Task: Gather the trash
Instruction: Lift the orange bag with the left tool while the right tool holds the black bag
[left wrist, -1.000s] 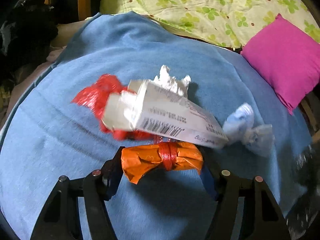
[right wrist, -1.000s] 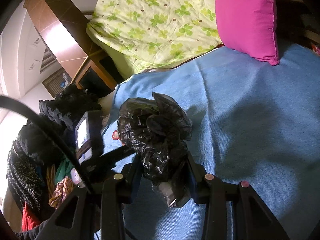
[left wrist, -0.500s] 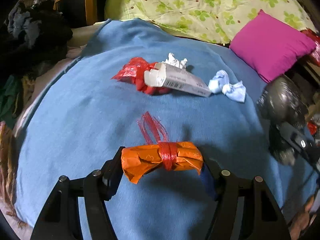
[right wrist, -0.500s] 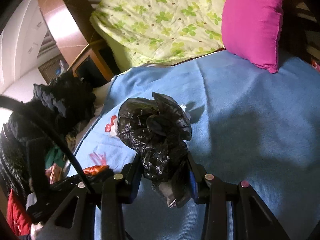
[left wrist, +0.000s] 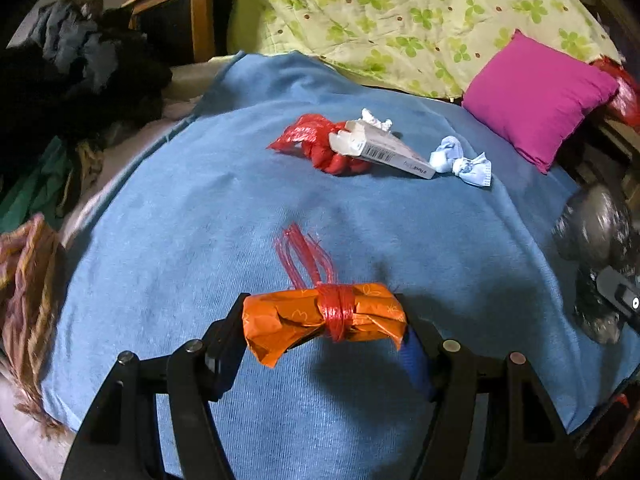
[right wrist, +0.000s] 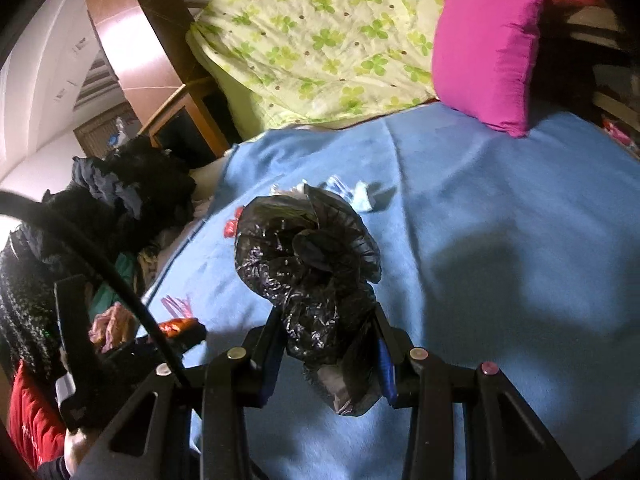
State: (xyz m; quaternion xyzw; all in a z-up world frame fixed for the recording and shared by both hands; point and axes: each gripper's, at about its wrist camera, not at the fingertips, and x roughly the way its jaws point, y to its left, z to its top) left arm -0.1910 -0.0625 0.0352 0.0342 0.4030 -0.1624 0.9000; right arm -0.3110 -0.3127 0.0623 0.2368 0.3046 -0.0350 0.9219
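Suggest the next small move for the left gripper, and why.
Probably carry the orange wrapper toward the black bag and drop it in. The left gripper is clamped on the wrapper, lifted off the blue blanket; the right gripper pinches the bag, whose mouth looks bunched, so it may need opening first.

Orange wrapper [left wrist: 320,318] bound with red string [left wrist: 338,312]; black crinkled bag [right wrist: 312,268]. Blue blanket [left wrist: 224,216] bearing red bag [left wrist: 320,144], white box [left wrist: 380,150] with a barcode, pale blue mask [left wrist: 460,160]. Magenta pillow [left wrist: 536,96]. Yellow-green quilt [left wrist: 400,20], green clover print with brown dots.
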